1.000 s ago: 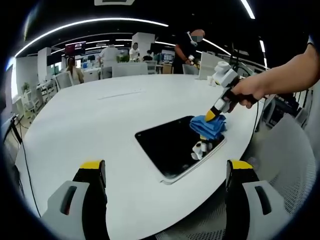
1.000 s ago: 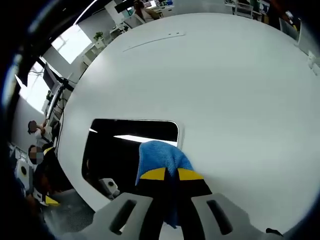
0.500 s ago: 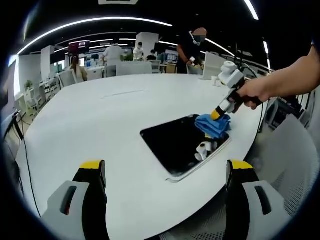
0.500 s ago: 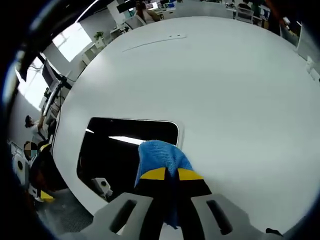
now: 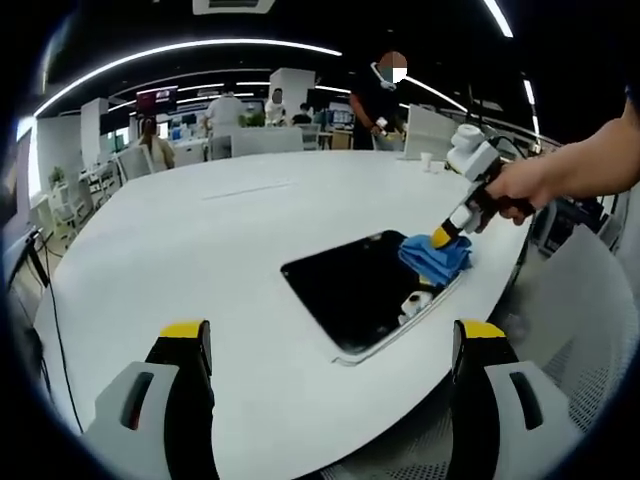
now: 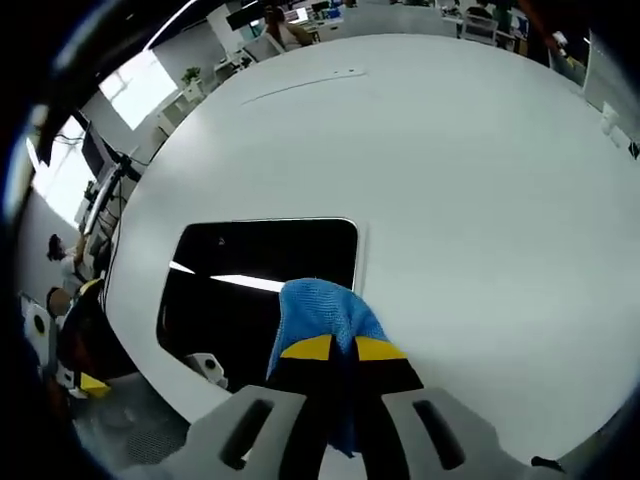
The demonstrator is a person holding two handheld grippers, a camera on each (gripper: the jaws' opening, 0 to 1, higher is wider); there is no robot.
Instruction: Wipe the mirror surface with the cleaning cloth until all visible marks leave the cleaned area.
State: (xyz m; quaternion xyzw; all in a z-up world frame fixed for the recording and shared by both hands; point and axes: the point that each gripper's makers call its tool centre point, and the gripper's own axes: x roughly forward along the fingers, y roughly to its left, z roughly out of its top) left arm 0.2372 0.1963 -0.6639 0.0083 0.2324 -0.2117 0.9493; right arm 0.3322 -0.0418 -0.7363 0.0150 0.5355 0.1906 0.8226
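Room: open office behind you, with ceiling light strips, desks and several people [image 5: 380,95] standing at the far side.
Table: your work surface is a large white round table [image 5: 200,250], bare across most of its top.
Mirror: the mirror [image 5: 360,290] lies flat near the table's right edge as your left gripper view shows it, a dark rounded rectangle with a pale frame; in the right gripper view its glass [image 6: 250,280] reflects a bright ceiling strip.
Cloth: the blue cleaning cloth [image 5: 436,256] sits bunched on the far right corner of the mirror, pressed down on the glass; in the right gripper view it [image 6: 318,312] bulges out just ahead of the yellow tips.
Right gripper: your right gripper [image 6: 343,349] has its jaws drawn together on the cloth, tips nearly meeting with blue fabric between them. Your left gripper view shows it [image 5: 443,236] angled down onto the cloth, your hand [image 5: 520,185] around its handle.
Left gripper: your left gripper [image 5: 335,335] hangs above the near table edge, well apart from the mirror, jaws spread wide with nothing between them.
Marks: I cannot tell whether marks are on the glass.
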